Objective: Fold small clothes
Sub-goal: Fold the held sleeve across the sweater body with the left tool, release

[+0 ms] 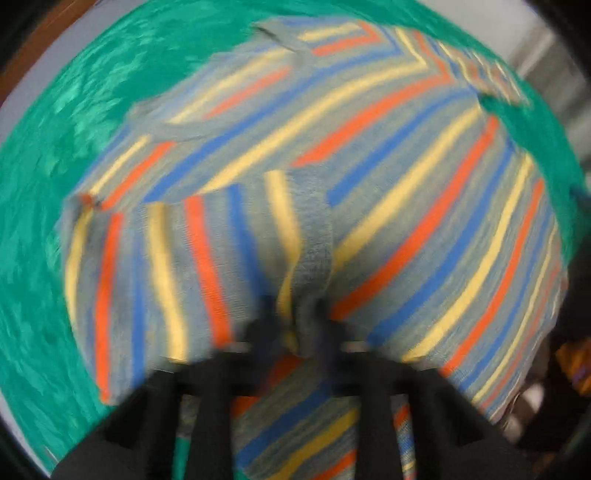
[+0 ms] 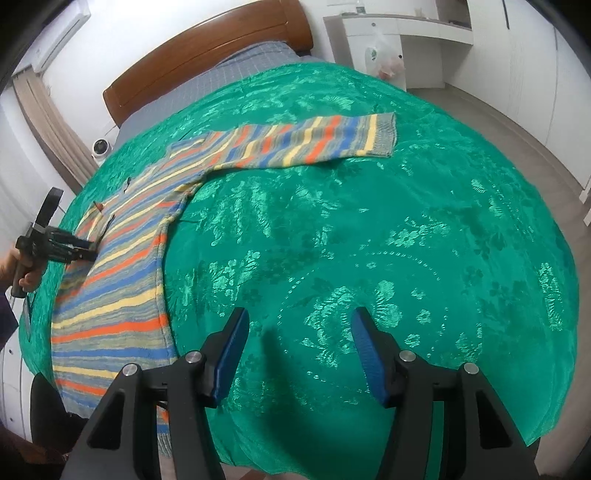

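A striped sweater (image 2: 122, 258) in grey, orange, blue and yellow lies on the green bedspread (image 2: 369, 240). One sleeve (image 2: 314, 140) stretches out to the right across the bed. My left gripper (image 1: 299, 325) is shut on the other sleeve's cuff (image 1: 310, 258), which lies folded over the sweater body (image 1: 406, 206). The left wrist view is blurred. In the right wrist view, my left gripper (image 2: 88, 251) sits at the sweater's left edge. My right gripper (image 2: 299, 325) is open and empty above bare bedspread, to the right of the sweater's hem.
A wooden headboard (image 2: 207, 55) and a grey sheet (image 2: 229, 70) lie at the bed's far end. A white desk (image 2: 399, 33) with a plastic bag (image 2: 388, 55) stands behind the bed. The floor (image 2: 535, 147) runs along the right side.
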### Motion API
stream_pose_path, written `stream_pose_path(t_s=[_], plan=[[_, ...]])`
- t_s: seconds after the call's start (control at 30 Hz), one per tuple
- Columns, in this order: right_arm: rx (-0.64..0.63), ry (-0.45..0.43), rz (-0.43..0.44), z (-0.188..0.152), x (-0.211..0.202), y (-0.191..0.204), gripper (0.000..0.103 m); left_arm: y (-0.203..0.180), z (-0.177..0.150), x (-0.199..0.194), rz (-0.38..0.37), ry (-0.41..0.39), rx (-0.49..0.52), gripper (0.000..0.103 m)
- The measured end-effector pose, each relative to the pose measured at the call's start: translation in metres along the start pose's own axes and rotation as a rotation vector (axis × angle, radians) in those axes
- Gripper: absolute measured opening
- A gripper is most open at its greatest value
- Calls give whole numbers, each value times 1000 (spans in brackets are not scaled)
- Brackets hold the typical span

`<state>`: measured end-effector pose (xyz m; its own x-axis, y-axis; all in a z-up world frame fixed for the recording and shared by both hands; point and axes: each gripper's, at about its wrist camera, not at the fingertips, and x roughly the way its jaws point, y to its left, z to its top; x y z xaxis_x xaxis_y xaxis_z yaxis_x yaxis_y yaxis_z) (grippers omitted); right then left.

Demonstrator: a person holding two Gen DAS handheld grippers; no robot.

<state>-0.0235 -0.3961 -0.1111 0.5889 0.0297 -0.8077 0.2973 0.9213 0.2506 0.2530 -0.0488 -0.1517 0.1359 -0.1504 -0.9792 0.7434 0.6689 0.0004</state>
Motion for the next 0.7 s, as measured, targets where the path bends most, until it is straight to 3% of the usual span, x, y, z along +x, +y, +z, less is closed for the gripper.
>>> stream_pose_path(t_s=[0.1,0.2,0.3,0.4,0.5,0.7], plan=[[4,6,3,1,2,-1,58,29,-10,-32,-40,-125,-137,6],[0,-3,0,1,0,1,58,82,-40,-81,-47,-325,-394,6],[-8,-18,-7,0,-3,2,58,143,-93,-108,97,-424,-707,6],[-17,-14,-7,1,-2,5,58,195,-162,-103,317,-358,-1022,6],[-22,-5,-9,1,1,7,58,217,-210,-83,401,-265,-1190,5],[-58,-3,-26,0,3,16,58,197,-218,-60,524,-212,-1167,4]])
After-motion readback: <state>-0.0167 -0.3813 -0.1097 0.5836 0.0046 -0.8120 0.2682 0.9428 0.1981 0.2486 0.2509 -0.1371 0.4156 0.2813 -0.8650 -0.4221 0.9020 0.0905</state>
